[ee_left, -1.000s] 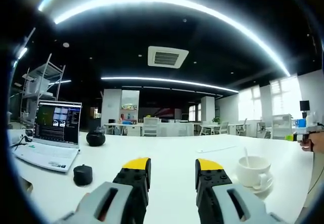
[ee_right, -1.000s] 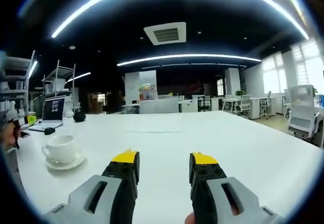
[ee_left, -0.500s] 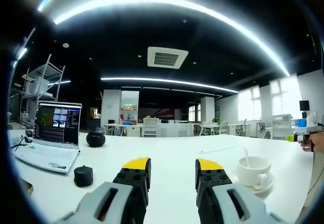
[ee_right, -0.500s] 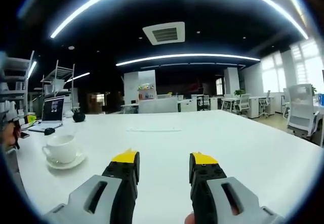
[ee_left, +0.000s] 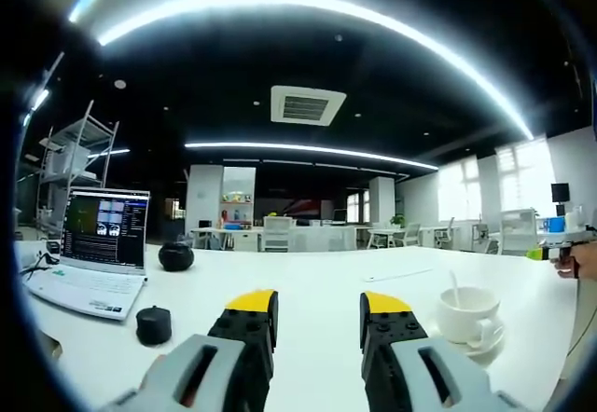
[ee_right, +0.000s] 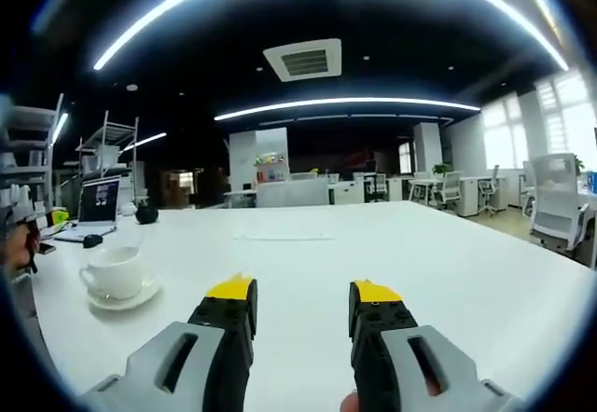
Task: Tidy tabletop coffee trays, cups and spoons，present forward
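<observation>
A white coffee cup [ee_left: 465, 312] with a spoon [ee_left: 454, 286] standing in it sits on a white saucer [ee_left: 485, 342], on the white table to the right of my left gripper [ee_left: 317, 308]. That gripper is open with nothing between its yellow-tipped jaws. In the right gripper view the same cup [ee_right: 114, 272] on its saucer [ee_right: 129, 299] lies to the left of my right gripper [ee_right: 303, 295], which is also open and empty. Both grippers hover low over the table, apart from the cup.
An open laptop [ee_left: 96, 249], a black round lid-like object [ee_left: 153, 322] and a black rounded device [ee_left: 175, 255] lie on the left of the white table [ee_left: 317, 277]. A person's hand [ee_left: 583, 260] shows at the far right. A flat white sheet [ee_right: 280, 239] lies mid-table. Office desks and chairs stand behind.
</observation>
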### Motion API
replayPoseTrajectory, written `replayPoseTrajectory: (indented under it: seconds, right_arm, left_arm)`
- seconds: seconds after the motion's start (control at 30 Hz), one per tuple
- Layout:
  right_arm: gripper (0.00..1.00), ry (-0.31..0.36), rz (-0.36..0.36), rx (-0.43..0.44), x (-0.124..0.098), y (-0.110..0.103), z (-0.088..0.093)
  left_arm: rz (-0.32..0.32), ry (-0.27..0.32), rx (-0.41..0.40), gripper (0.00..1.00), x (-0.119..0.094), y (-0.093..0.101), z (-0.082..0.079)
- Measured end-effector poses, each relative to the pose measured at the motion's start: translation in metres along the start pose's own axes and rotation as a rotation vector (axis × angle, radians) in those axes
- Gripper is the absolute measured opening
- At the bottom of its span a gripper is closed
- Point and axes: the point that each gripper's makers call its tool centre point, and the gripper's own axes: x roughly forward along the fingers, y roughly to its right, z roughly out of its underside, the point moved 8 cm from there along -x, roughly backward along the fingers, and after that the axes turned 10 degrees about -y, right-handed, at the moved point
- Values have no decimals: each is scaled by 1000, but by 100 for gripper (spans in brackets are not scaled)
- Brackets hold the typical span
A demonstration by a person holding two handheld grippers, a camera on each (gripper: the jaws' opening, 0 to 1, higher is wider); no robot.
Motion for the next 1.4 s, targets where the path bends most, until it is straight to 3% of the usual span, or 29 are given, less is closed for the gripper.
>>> replayPoseTrajectory:
  seconds: [1.4]
  right_arm:
    - [40, 8, 9, 8, -6, 6, 0]
  left_arm:
    - [7, 7, 5, 37, -2, 4, -4]
